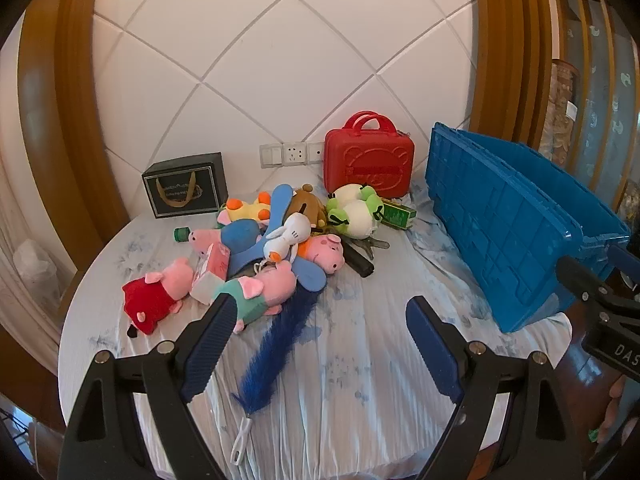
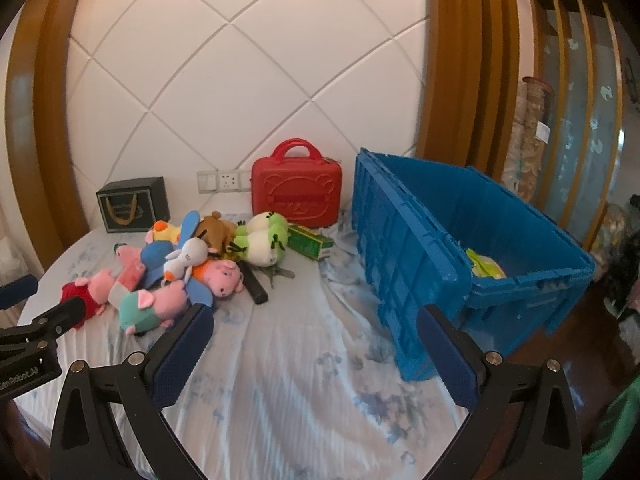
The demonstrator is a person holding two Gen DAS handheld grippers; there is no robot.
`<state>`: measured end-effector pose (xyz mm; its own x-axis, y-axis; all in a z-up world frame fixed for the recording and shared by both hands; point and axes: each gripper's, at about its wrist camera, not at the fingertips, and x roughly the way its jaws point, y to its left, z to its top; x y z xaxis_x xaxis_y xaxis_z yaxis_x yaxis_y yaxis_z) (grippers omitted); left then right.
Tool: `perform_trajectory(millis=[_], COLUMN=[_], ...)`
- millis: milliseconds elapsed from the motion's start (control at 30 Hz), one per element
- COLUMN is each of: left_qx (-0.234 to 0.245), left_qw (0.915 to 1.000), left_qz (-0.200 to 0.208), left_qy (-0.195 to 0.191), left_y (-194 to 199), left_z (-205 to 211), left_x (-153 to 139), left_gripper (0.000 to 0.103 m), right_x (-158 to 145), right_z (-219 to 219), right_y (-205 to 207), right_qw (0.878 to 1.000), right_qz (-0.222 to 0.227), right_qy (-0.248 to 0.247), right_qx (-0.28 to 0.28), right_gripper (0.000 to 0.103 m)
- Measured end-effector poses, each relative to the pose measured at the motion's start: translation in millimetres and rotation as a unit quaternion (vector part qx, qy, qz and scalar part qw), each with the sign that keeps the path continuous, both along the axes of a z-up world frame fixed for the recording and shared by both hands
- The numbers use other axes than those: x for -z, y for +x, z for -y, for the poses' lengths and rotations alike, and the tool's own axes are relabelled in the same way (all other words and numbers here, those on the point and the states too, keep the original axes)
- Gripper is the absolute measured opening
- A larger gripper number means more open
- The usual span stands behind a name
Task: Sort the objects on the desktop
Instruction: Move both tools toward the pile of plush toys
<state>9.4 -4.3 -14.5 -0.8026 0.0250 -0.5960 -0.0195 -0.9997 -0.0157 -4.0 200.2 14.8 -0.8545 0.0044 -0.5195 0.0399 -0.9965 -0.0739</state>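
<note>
A heap of soft toys (image 1: 276, 248) is seen piled on the round cloth-covered table (image 2: 304, 360), to the left of the blue crate (image 2: 460, 256), which serves as the landmark here. The crate stands at the table's right edge with its lid off; a yellow-green packet (image 2: 485, 267) is lying inside it. Behind the crate's left wall a red case (image 2: 297, 187) is stood upright against the wall, and a green box (image 2: 310, 242) lies between that case and the crate. A black bag (image 2: 134, 204) is set far left of the crate, beyond the heap. A blue feather wand (image 1: 276, 340) is stretched from the heap toward the near edge of the table, well left of the crate.

The left gripper (image 1: 318, 344) is held over the cloth in front of the heap, its jaws spread wide with nothing between them. The right gripper (image 2: 314, 354) is held nearer the crate's front corner, jaws equally wide and empty.

The step in hand is judged to be the start of a pick: no item is gripped yet, and nearly all of the sorting remains. The next move is likely to call for one gripper to be brought down over a single toy at the heap's near edge, such as the pig in the teal dress (image 1: 256, 292), so that it can be closed on alone and carried right to the crate.
</note>
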Motion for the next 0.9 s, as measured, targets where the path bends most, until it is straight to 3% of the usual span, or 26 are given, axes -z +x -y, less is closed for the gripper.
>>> perform_trajectory(millis=[533,900], left_qx=[0.015,0.004], left_qw=[0.9998,0.9996], left_qz=[0.008,0.029], left_qy=[0.003,0.003], left_y=[-3.9,-27.1], left_z=[9.2,4.3], left_x=[5.0,22.1], left_gripper=[0.087,0.087], right_x=[2.5,17.9], right_z=[8.2,13.2], right_y=[2.2,-29.6], right_qw=[1.000,0.999], right_qz=[0.005,0.031], right_qy=[0.003,0.010], right_qx=[0.003,-0.019], right_gripper=[0.103,0.103])
